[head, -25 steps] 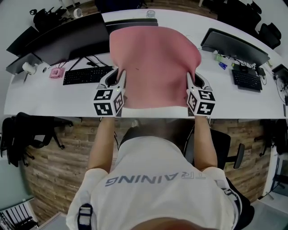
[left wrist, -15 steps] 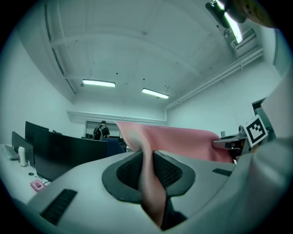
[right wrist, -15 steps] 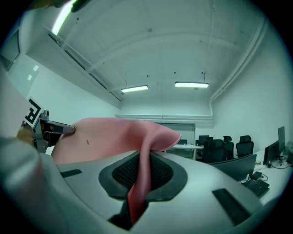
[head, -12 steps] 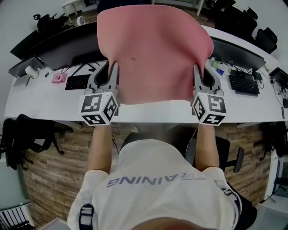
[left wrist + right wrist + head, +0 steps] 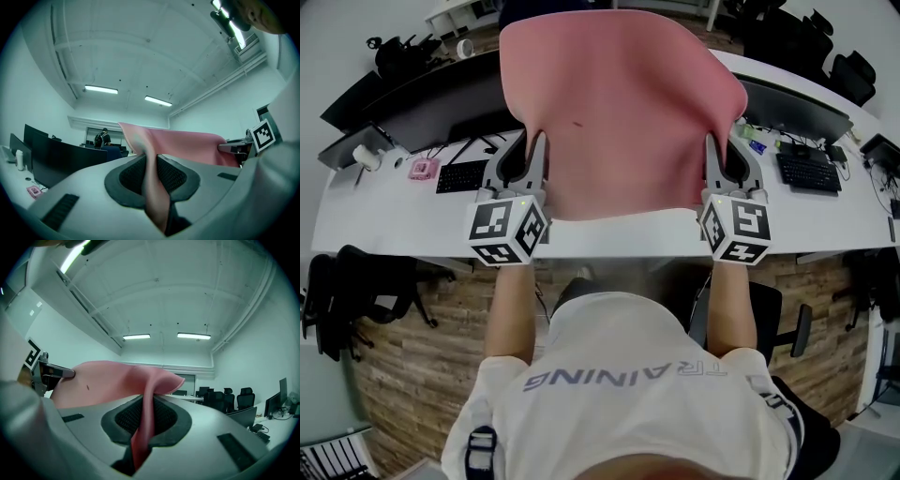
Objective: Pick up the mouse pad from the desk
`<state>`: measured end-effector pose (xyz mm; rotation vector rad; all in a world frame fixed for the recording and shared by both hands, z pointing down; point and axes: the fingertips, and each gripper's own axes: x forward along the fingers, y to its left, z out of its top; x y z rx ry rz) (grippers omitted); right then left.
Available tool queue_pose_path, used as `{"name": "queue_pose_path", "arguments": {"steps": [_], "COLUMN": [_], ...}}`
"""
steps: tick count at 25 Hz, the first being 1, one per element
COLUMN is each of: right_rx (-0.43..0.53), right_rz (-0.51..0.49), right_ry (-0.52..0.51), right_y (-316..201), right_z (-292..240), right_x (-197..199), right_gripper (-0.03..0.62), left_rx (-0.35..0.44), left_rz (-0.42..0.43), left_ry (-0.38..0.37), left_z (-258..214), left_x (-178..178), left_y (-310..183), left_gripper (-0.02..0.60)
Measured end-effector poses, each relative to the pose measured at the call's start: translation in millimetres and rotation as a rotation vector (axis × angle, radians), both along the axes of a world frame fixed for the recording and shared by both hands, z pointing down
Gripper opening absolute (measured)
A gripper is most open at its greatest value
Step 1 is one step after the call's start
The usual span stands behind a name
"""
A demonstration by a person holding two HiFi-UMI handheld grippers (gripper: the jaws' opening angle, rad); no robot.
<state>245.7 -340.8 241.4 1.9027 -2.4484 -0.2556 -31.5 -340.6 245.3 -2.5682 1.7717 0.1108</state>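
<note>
The large pink mouse pad (image 5: 623,103) hangs in the air above the white desk (image 5: 412,211), held up by its two near corners. My left gripper (image 5: 536,155) is shut on its left corner, my right gripper (image 5: 714,155) on its right corner. In the left gripper view the pink mouse pad (image 5: 178,143) runs pinched between the ribbed pads (image 5: 171,176) and stretches off to the right. In the right gripper view the mouse pad (image 5: 108,383) is clamped the same way and spreads to the left. The lifted pad hides the middle of the desk.
A black keyboard (image 5: 461,174), a small pink item (image 5: 423,168) and a dark monitor (image 5: 422,108) lie on the desk's left. Another monitor (image 5: 797,108) and keyboard (image 5: 809,174) stand on the right. Office chairs (image 5: 234,401) are along the right; a person (image 5: 101,139) stands far back.
Both grippers have risen together, lifting the pink mouse pad off the desk; it now fills more of the head view. Over the last half second little has moved.
</note>
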Motion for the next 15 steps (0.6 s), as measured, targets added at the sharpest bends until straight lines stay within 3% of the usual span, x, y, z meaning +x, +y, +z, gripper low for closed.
{"name": "queue_pose_path", "arguments": {"steps": [15], "right_rx": [-0.010], "right_rz": [-0.009], "right_ry": [0.005], "right_y": [-11.9], "right_z": [3.9], "right_x": [5.6], "right_gripper": [0.057], "left_rx": [-0.005], "left_rz": [-0.002], "left_ry": [0.001], "left_z": [3.4], "left_x": [7.7], "left_y": [-11.1], "left_gripper": [0.097]}}
